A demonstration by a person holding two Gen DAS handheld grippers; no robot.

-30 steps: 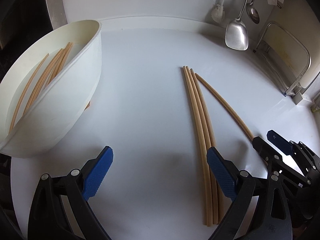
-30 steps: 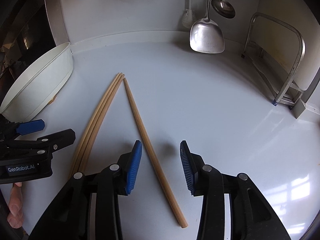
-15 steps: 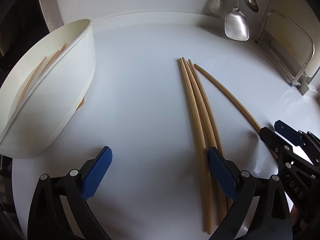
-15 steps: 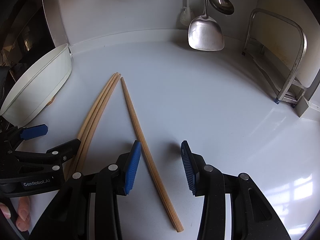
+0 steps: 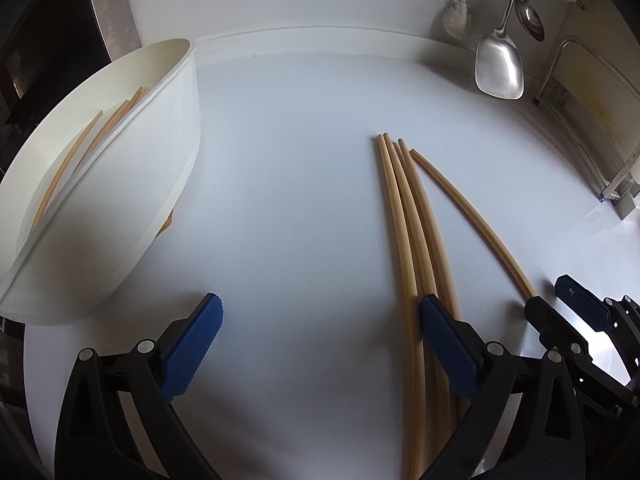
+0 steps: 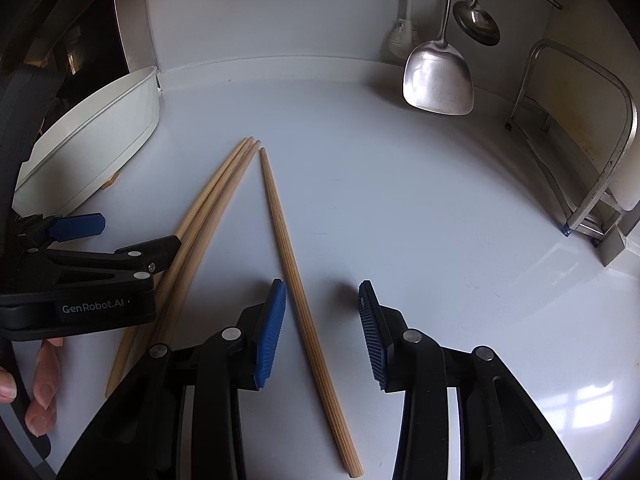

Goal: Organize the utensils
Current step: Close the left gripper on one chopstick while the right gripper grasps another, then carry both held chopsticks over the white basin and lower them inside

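Three wooden chopsticks (image 5: 404,216) lie bunched on the white counter, and a single chopstick (image 5: 472,216) lies just to their right. My left gripper (image 5: 320,344) is open and empty, its right finger over the bunch. My right gripper (image 6: 322,328) is open, low over the counter, with the single chopstick (image 6: 296,280) lying between its jaws, nearer the left pad. The bunch (image 6: 208,216) also shows in the right wrist view, partly under the left gripper (image 6: 120,240). A white bowl (image 5: 120,200) at the left, tilted, holds several more chopsticks (image 5: 96,140).
A metal spatula (image 6: 438,76), a ladle (image 6: 476,20) and a white brush (image 6: 404,36) hang on the back wall. A metal rack (image 6: 592,160) stands at the right. The bowl (image 6: 92,148) sits against the back left corner.
Both grippers have moved forward and lower along the chopsticks. The left gripper's right finger now sits over the bunch, and the single chopstick lies deeper between the right gripper's jaws.
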